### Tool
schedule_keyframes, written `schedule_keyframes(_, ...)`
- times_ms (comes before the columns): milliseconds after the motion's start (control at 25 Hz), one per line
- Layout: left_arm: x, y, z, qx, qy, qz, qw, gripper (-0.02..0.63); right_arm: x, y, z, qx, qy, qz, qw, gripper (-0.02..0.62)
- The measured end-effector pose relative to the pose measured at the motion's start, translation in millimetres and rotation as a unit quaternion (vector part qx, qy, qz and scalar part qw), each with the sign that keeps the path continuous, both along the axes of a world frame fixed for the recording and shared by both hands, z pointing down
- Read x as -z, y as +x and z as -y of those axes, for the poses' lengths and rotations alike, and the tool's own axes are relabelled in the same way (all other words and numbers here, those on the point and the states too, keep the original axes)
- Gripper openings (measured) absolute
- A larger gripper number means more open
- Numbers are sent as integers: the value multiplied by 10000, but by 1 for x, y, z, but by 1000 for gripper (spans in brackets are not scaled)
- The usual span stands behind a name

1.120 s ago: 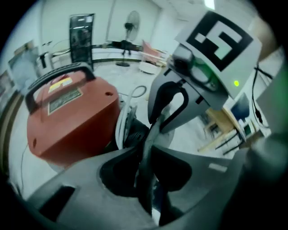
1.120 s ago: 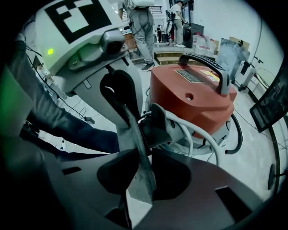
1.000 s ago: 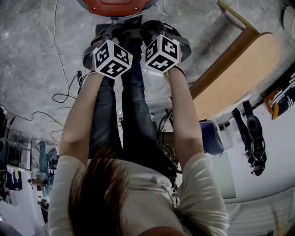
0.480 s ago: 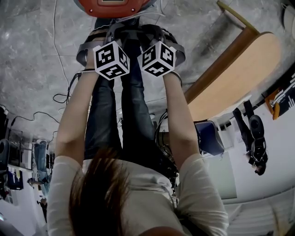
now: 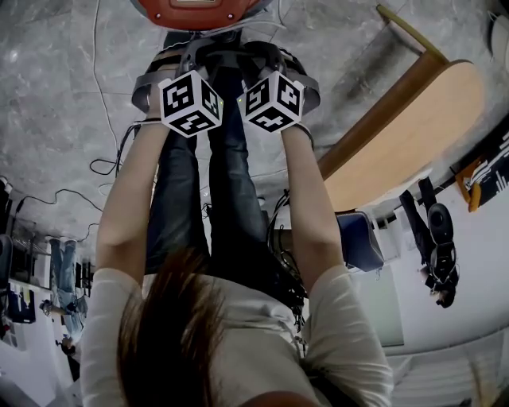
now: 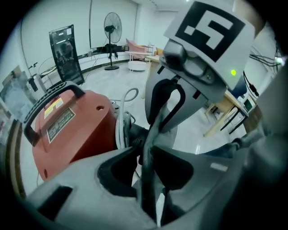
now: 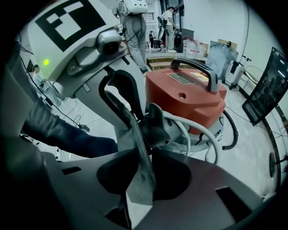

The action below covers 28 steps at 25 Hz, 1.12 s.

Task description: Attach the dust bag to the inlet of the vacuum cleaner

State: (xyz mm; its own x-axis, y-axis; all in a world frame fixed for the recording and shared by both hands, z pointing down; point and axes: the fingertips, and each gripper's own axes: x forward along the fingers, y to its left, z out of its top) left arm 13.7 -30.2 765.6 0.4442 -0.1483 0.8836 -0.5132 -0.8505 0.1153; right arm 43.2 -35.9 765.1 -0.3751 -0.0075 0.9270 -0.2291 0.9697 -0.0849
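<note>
The red vacuum cleaner stands on the floor just beyond both grippers. It also shows in the left gripper view and the right gripper view. A grey fabric dust bag is stretched between the two grippers, right beside a dark round fitting on the vacuum's side. My right gripper is shut on a fold of the bag. My left gripper has just been opening its jaws, and the bag fabric still sits pinched between them. In the head view both grippers point steeply down, side by side.
A grey hose loops round the vacuum's base. A wooden table stands to the right and cables trail on the floor to the left. A standing fan and people are far off.
In the head view both marker cubes sit slightly higher and closer to the vacuum than a second ago. The left cube has rolled a little. The bag stays between both pairs of jaws.
</note>
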Motion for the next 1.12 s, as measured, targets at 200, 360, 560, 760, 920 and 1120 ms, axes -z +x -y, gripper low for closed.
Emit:
schedule_keyframes(200, -5, -5, -4, 376, -203, -128, 9990, 101, -5, -4, -1, -122, -142, 31, 9998, 98)
schedule_keyframes(360, -5, -4, -12, 624, -438, -214, 9969, 117, -1, 1, -7, -376, -399, 71, 9985, 138)
schedule_keyframes(560, 3, -6, -19, 972, -620, -493, 9921, 203, 8, -1, -16, -632, -551, 280, 9961, 230)
schedule_keyframes(760, 16, -12, -19, 1452, -502, -674, 9858, 221, 23, -1, -6, -1551, -360, 724, 9846, 241)
schedule_keyframes(920, 25, -17, -17, 1722, -393, -740, 9815, 221, 33, 0, 3, -2271, -345, 1026, 9678, 232)
schedule_keyframes(1120, 38, -15, -10, 1985, -308, -836, 9761, 209, 48, 2, 9, -2636, -265, 1280, 9557, 175)
